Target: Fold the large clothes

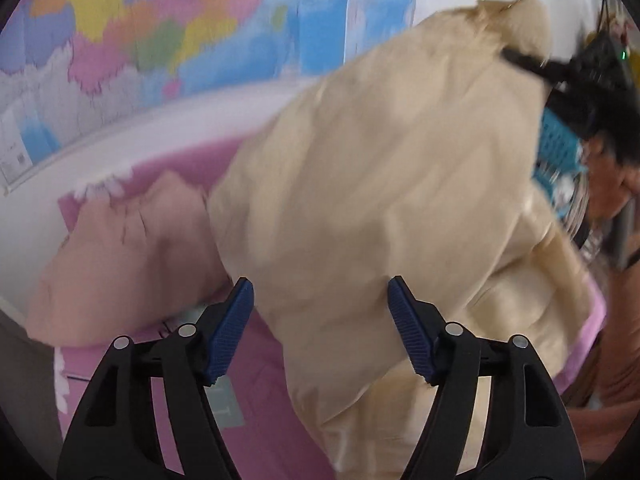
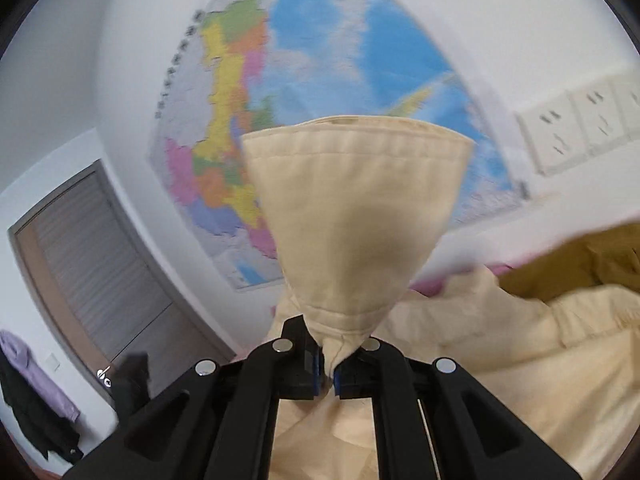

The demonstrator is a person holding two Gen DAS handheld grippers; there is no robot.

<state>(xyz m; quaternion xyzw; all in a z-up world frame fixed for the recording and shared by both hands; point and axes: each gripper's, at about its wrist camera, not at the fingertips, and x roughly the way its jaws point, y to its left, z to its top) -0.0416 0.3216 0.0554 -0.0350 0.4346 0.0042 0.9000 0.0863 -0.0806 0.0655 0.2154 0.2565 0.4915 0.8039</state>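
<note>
Blue ribbed pads of the left gripper sit nearest the lens in the left wrist view, jaws standing well apart w/ nothing pinched between them; cream garment hangs just beyond the tips, filling the frame from centre out to 1 o'clock, fabric blurred. Its lower folds drop toward 6 o'clock onto a pink sheet. At 9 o'clock a peach-pink garment lies crumpled on that same sheet, touching the cream one's edge. Wall map spans 10 to 12 o'clock. At 2 o'clock the right gripper shows as a dark blur biting the cream cloth's top corner; a blue basket sits at 3 o'clock, partly hidden. In the right wrist view, right gripper is clamped tight on a bunched hem of the cream garment, which fans upward from the pads toward 12 o'clock; more of it spreads out at 4 o'clock. Mustard-brown cloth lies at 3 o'clock, wall sockets at 2, grey door at 9, and a purple top hangs at 8.
</note>
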